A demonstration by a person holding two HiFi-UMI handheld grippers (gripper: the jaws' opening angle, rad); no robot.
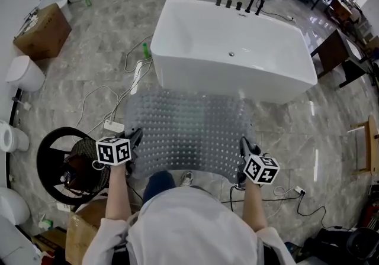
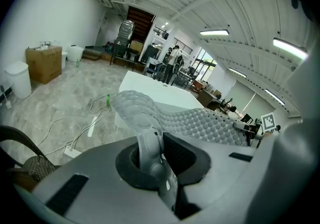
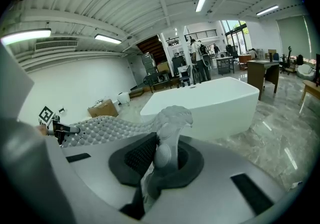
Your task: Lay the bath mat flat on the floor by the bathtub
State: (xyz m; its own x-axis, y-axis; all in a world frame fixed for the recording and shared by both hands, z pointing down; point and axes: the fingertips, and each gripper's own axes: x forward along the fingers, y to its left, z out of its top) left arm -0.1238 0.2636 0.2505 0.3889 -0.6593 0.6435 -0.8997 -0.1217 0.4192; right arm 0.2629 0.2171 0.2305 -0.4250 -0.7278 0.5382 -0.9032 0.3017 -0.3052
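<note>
Head view looks down on the white bathtub, which stands on a grey marble floor. On the near side of the bathtub, the bath mat is spread wide between the two grippers. It is a clear grey mat covered with small round bumps. Its far edge comes near to the long wall of the bathtub; whether it touches the floor, I cannot tell.

The left gripper holds the mat's near left corner. In the left gripper view its jaws are closed tight on a fold of the mat, and from there the mat rises and bends away toward the bathtub. The right gripper holds the near right corner. In the right gripper view its jaws are also pressed together on the mat, with a crumpled bit standing up above them.

A green bottle stands at the left end of the bathtub, and white cables lie on the floor on that same side. A cardboard box sits farther left of the bathtub, well apart from it.
</note>
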